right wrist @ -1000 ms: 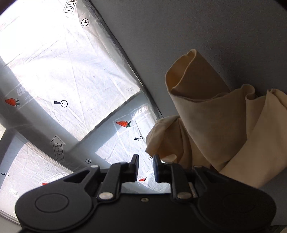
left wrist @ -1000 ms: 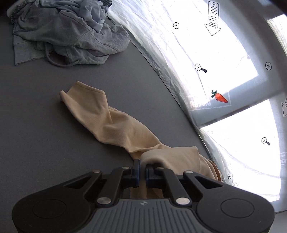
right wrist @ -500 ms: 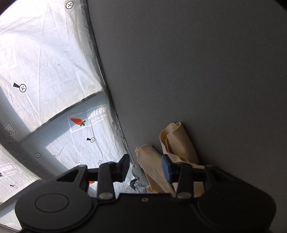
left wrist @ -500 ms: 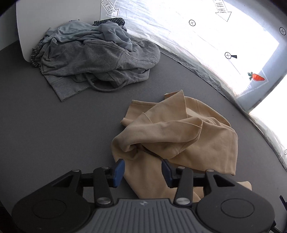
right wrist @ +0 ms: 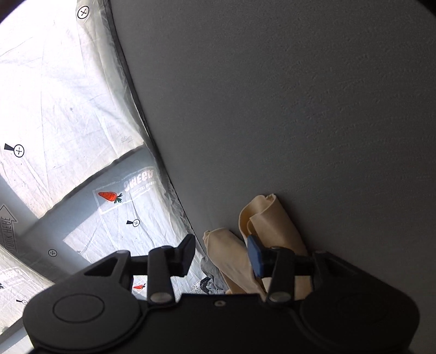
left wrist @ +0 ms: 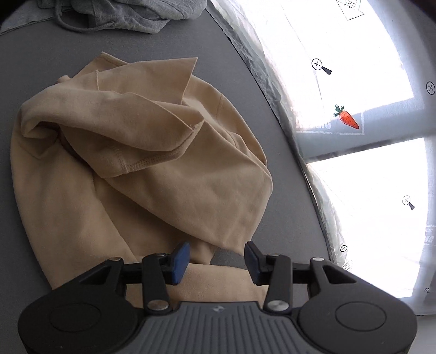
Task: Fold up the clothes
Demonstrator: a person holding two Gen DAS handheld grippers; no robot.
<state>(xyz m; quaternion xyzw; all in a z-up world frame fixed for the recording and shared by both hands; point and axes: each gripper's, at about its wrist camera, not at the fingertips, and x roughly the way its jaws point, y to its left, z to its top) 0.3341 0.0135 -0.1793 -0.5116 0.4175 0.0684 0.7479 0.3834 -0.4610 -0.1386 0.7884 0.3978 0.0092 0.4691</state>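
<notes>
Grey cloth covers the surface [left wrist: 49,68], with a crinkled plastic sheet [left wrist: 354,49] printed with markers and carrots running along its edge. At the far left of the left wrist view lies a heap of grey clothes [left wrist: 122,13], apart from the garment in hand. Closer in, the tan sweatshirt [left wrist: 136,168] lies crumpled on the surface, its layers bunched and a stitched hem turned over on top; nothing about it looks squared or flattened. At its near edge the left hand-held gripper [left wrist: 216,258] has its jaws spread wide and holds nothing, the cloth passing just below the blue pads. Moving right, the right wrist view shows mostly bare grey surface, with two rolled tan ends of the sweatshirt [right wrist: 269,226] near the plastic sheet's border. The right hand-held gripper [right wrist: 222,253] also stands apart, empty, with one tan end between its fingers. Folding seems barely begun: the sweatshirt needs spreading flat first, and the grey heap remains untouched.
</notes>
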